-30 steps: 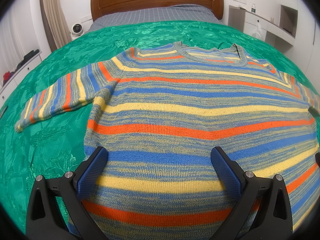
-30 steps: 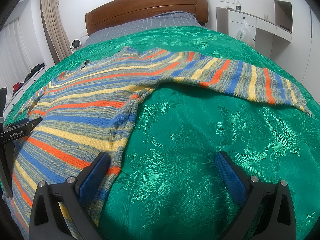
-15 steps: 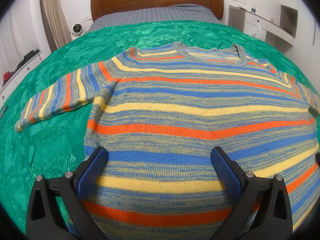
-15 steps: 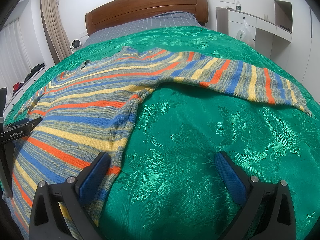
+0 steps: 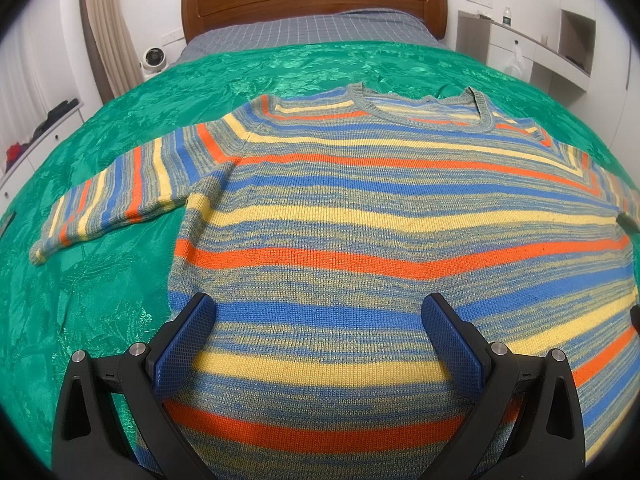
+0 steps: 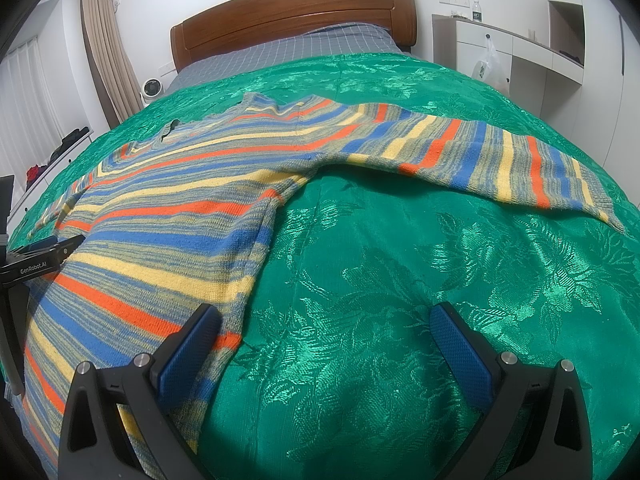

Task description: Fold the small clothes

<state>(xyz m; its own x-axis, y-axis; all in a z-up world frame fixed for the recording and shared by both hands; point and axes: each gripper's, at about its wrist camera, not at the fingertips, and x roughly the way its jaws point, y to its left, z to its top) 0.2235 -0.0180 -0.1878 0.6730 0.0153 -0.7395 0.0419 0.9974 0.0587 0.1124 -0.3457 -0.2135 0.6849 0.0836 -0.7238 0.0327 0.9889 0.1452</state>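
A big knitted sweater with blue, yellow and orange stripes lies flat and face up on the shiny green bedspread. Its neck hole points to the wooden headboard and its bottom hem is close to the person. The body runs long from hem to neck, and the two sleeves stick out to the sides.

On the far left, the left sleeve reaches out over the green cloth, with lots of bare bed around it. The left tongs hang over the lower part of the sweater, near its left side edge. They are spread wide and grip nothing. The stripy knit is right under and ahead of them.

Next come the right tongs. They are spread wide too, with nothing in them. Their left finger is over the sweater's right side edge, and their right finger is over bare green bedspread. The right sleeve lies farther away, up and to the right, stretched out toward the white cabinets.

I think the first fold has not begun. Each sleeve is nearer to the tongs on its own side. There is plenty of open bed on both sides to lift a sleeve and swing it in over the body.
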